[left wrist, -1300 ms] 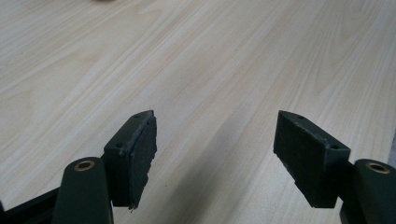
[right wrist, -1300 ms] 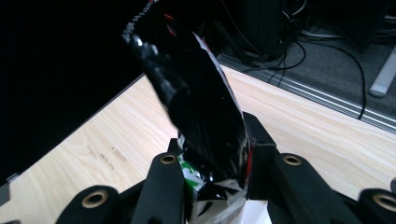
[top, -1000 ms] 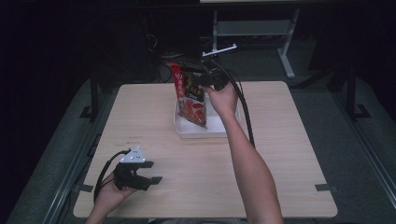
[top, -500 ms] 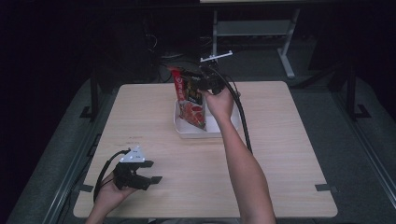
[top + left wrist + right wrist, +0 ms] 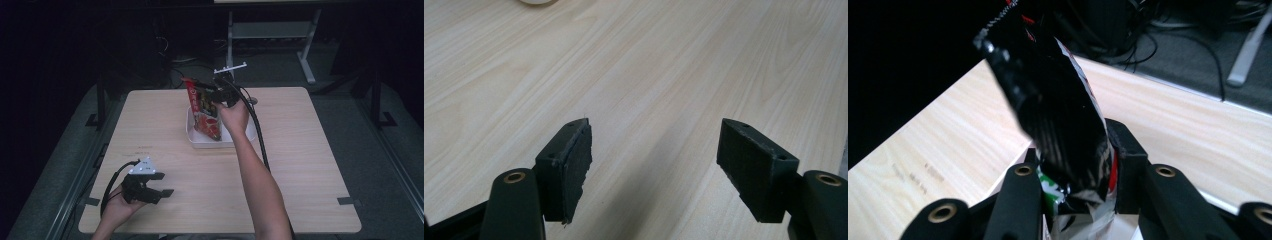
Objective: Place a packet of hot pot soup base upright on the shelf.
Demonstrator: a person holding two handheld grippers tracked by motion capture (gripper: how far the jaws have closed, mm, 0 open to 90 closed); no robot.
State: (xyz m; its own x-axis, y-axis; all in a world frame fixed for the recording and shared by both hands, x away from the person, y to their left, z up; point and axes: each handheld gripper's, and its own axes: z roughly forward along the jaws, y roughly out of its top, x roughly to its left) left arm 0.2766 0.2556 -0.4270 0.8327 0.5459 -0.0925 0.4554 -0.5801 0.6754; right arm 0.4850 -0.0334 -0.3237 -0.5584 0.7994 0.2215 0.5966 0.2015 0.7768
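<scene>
Right fingers: closed on one end of the snack bag [image 5: 1058, 115] — the crinkled foil is pinched between the two black pads [image 5: 1125, 150].
Left fingers: spread wide apart with nothing between them, bare wood showing in the gap past the pad [image 5: 574, 160].
Right gripper [image 5: 212, 92]: held up over the far middle of the desk, its black cable running back along the person's forearm.
Left gripper [image 5: 162, 192]: low over the near left corner of the desk, grey three-cornered plate on top, well apart from the bag.
Snack bag [image 5: 202, 107]: red and dark, hanging in the air with its long axis steep — upper end tilted away toward the far edge, lower end down in the white tray [image 5: 220, 142].
White tray: shallow, resting on the desk just beyond its middle.
Desk [image 5: 300, 155]: pale wood grain, squarish top.
Room: dark, grey carpet around the desk, a white metal frame [image 5: 305, 55] and loose cables on the floor beyond.
</scene>
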